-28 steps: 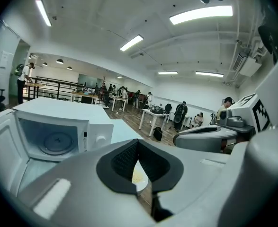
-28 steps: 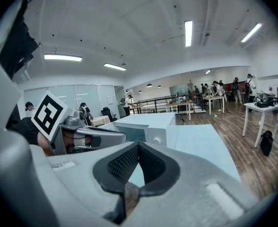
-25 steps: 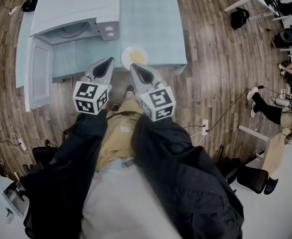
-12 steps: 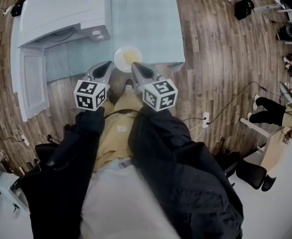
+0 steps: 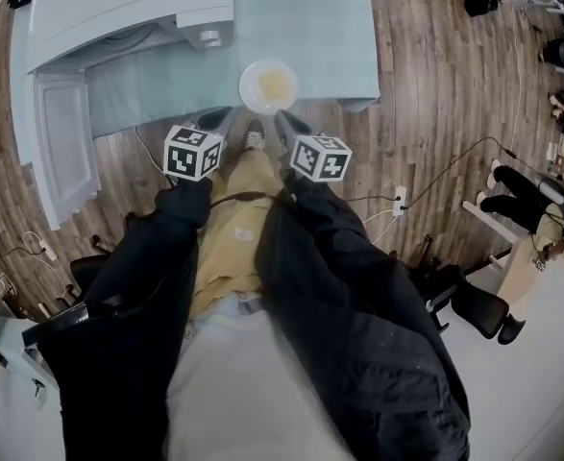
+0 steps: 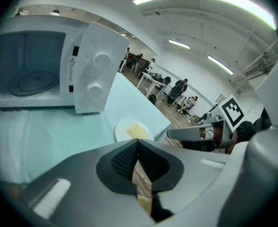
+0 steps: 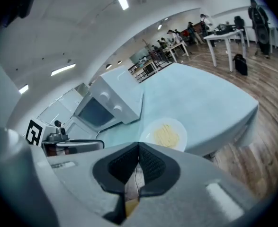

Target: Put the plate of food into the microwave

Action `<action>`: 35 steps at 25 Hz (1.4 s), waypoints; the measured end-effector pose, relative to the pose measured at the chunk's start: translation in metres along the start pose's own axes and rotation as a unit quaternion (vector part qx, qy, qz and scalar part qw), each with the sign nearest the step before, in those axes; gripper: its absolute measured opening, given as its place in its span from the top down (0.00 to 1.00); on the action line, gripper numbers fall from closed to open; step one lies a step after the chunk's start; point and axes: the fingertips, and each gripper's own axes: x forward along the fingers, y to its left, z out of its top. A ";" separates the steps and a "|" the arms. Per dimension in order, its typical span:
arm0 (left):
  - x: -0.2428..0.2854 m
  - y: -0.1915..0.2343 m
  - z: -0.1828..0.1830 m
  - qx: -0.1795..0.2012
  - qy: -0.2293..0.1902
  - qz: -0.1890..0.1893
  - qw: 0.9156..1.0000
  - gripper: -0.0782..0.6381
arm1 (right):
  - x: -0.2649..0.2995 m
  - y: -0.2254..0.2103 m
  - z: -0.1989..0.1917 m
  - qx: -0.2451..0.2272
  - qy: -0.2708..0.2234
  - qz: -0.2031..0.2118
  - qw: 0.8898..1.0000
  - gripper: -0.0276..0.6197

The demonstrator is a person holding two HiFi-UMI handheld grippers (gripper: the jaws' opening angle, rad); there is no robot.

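A white plate of yellow food (image 5: pixel 268 84) sits at the near edge of the light-blue table (image 5: pixel 310 27), to the right of the white microwave (image 5: pixel 118 12). The microwave door (image 5: pixel 63 152) hangs open and its cavity with the turntable (image 6: pixel 32 82) is empty. My left gripper (image 5: pixel 216 116) and right gripper (image 5: pixel 283 120) hover side by side just short of the table edge, near the plate. Both are shut and hold nothing. The plate (image 6: pixel 133 130) lies beyond the left gripper (image 6: pixel 138 142). It also lies ahead of the right gripper (image 7: pixel 139 146), where the plate (image 7: pixel 165 134) is in plain sight.
The floor is wood planks (image 5: pixel 435 94). Cables and a power strip (image 5: pixel 397 205) lie to my right, along with a black office chair (image 5: pixel 478 310). People sit at desks (image 7: pixel 224 30) further off. The open door juts out from the table's left side.
Both grippers have drawn back toward me, off the table edge, so the gap to the plate has grown. The head view has shifted, bringing the microwave and plate slightly higher.
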 end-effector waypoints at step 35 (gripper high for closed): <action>-0.028 0.061 -0.073 -0.087 0.039 0.024 0.995 0.90 | 0.054 -0.067 -0.049 0.369 -0.078 0.094 0.922 0.94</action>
